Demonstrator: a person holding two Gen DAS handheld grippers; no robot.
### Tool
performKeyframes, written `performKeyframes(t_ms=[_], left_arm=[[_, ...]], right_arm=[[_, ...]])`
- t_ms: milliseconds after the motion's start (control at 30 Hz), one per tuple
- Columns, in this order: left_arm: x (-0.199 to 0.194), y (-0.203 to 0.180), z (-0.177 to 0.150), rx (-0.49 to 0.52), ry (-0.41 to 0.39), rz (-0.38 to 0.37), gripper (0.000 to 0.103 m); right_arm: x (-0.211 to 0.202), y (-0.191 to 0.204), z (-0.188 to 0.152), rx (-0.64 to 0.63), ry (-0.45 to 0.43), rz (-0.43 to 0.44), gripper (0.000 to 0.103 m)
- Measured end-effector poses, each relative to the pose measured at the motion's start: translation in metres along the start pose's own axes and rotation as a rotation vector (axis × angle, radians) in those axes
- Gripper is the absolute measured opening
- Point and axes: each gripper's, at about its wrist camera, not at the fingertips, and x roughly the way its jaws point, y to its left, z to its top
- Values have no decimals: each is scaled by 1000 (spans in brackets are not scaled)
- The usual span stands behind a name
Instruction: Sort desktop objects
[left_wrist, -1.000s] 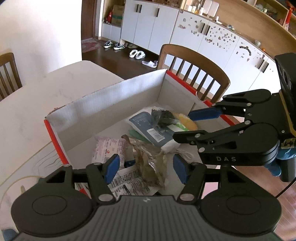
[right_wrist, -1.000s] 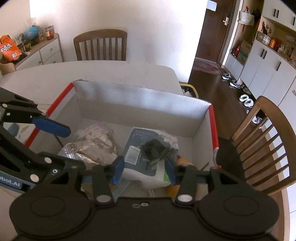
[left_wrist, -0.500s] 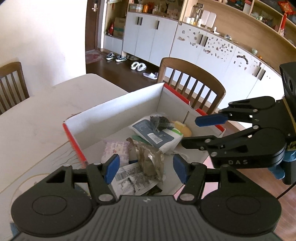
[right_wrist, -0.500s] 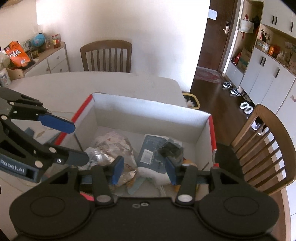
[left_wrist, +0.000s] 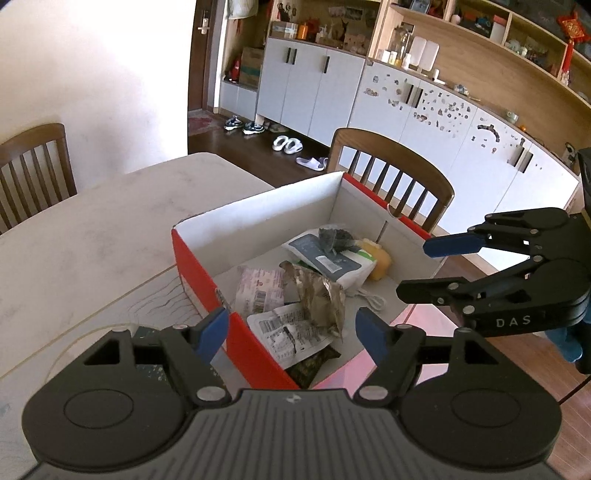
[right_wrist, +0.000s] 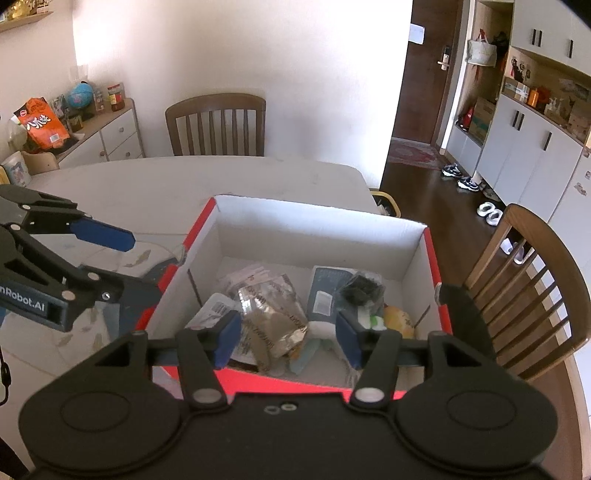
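Observation:
A red-and-white cardboard box (left_wrist: 255, 214) (right_wrist: 317, 221) stands on the pale table and holds several items: a crumpled foil wrapper (left_wrist: 317, 295) (right_wrist: 273, 314), a pink packet (left_wrist: 258, 291), a white-and-blue pouch (left_wrist: 328, 258) (right_wrist: 325, 291), a dark bag (left_wrist: 334, 236) (right_wrist: 360, 286) and a yellow item (left_wrist: 380, 260) (right_wrist: 399, 319). My left gripper (left_wrist: 291, 334) is open and empty above the box's near corner. My right gripper (right_wrist: 288, 332) is open and empty above the box's near rim. Each gripper shows in the other's view, the right (left_wrist: 439, 267) and the left (right_wrist: 140, 258).
The pale table (left_wrist: 92, 240) (right_wrist: 147, 184) stretches left of the box. Wooden chairs stand at the far side (right_wrist: 216, 125), at the box's right (right_wrist: 528, 280) (left_wrist: 391, 173) and at the left (left_wrist: 33, 166). White cabinets (left_wrist: 424, 122) and a sideboard (right_wrist: 107, 140) line the walls.
Both grippers have pulled up and back from inside the box, still open and empty. The box contents have stayed where they were.

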Motion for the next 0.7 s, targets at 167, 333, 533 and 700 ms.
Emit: performKeyframes(t_ms=[167, 333, 533, 700], left_arm=[[-10, 4, -7, 1, -5, -5, 85], [-19, 10, -13, -1, -9, -10, 85], [-26, 16, -19, 1, -10, 5, 86], [-31, 19, -23, 2, -12, 20, 87]], right_arm=[[-9, 13, -4, 6, -11, -6, 65], [-17, 21, -8, 26, -22, -6, 70], [-26, 30, -12, 54, -41, 3, 83], [-33, 38, -16, 74, -63, 9, 97]])
